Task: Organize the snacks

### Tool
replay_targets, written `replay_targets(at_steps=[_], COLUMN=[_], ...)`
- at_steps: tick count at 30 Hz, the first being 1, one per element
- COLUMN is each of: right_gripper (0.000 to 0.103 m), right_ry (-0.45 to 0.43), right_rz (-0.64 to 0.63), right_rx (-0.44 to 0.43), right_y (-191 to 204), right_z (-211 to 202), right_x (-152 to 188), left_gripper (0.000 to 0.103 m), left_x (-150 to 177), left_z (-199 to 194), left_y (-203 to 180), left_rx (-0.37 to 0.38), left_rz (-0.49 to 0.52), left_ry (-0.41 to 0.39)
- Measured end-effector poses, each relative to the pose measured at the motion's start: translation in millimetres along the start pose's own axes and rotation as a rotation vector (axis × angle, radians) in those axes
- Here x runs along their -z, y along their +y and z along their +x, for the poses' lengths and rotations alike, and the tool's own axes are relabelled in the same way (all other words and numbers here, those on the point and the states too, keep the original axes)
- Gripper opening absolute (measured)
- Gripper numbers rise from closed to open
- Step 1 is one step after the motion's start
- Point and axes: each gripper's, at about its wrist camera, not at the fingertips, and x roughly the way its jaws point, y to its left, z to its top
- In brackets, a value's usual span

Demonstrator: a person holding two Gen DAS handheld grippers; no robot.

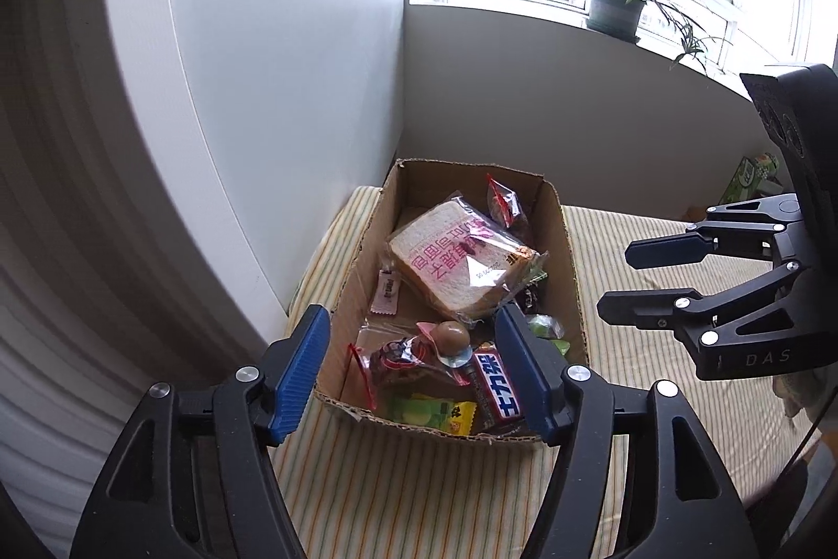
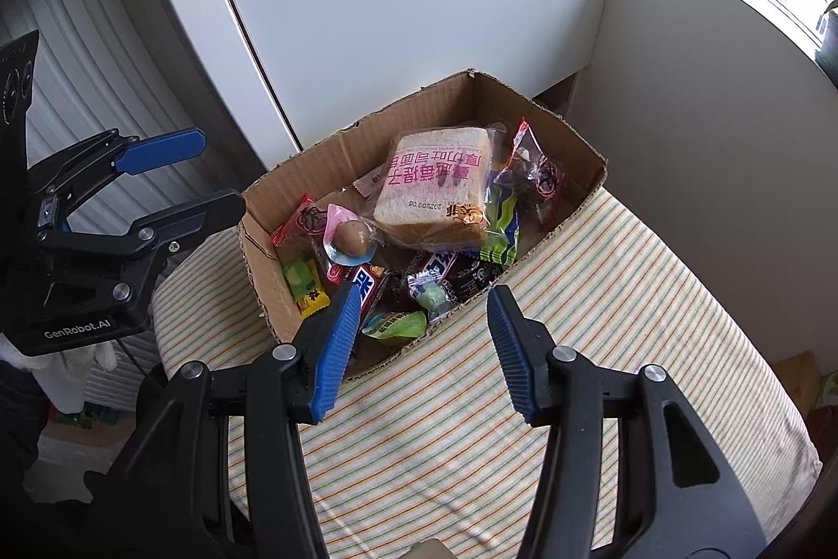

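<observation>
1. While both grippers hang above the striped tablecloth [image 2: 602,297], the cardboard box [image 1: 361,265] sits on it beside a white cabinet [image 1: 272,51].
2. Left gripper [image 1: 414,370]: jaws apart, nothing between the pads.
3. Right gripper [image 2: 424,349]: jaws apart, empty.
4. Inside the box lie a wrapped bread slice [image 2: 437,187], a chocolate bar [image 1: 497,386] and a packaged egg [image 2: 351,238].
</observation>
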Motion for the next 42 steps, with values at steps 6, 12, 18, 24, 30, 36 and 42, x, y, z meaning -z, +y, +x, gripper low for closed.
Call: replay_targets(at_steps=[6, 12, 18, 24, 30, 36, 42], right_gripper=[0.079, 0.079, 0.079, 0.079, 0.079, 0.079, 0.079], right_ry=[-0.101, -0.159, -0.174, -0.183, -0.207, -0.205, -0.216], right_rz=[0.032, 0.059, 0.089, 0.141, 0.191, 0.191, 0.207], right_rx=[0.053, 0.104, 0.145, 0.184, 0.208, 0.220, 0.208], right_y=[4.0, 12.2, 19.2, 24.4, 28.2, 30.1, 29.9], right_z=[-23.9, -38.5, -44.1, -43.0, -47.3, -49.5, -54.3], right_x=[20.2, 46.2, 71.3, 100.3, 123.7, 133.0, 136.2], left_gripper=[0.071, 0.077, 0.078, 0.079, 0.080, 0.080, 0.080], left_x=[13.7, 31.2, 51.4, 70.1, 85.3, 91.1, 92.1], left_z=[-20.0, -38.0, -46.3, -49.7, -50.3, -53.2, -56.6], left_y=[-5.9, -14.3, -23.8, -27.7, -27.2, -28.1, -31.1], left_rx=[-0.008, -0.033, -0.058, -0.086, -0.117, -0.121, -0.114], left_rz=[-0.029, -0.053, -0.069, -0.101, -0.118, -0.120, -0.120], left_ry=[-0.044, -0.090, -0.099, -0.090, -0.072, -0.065, -0.069])
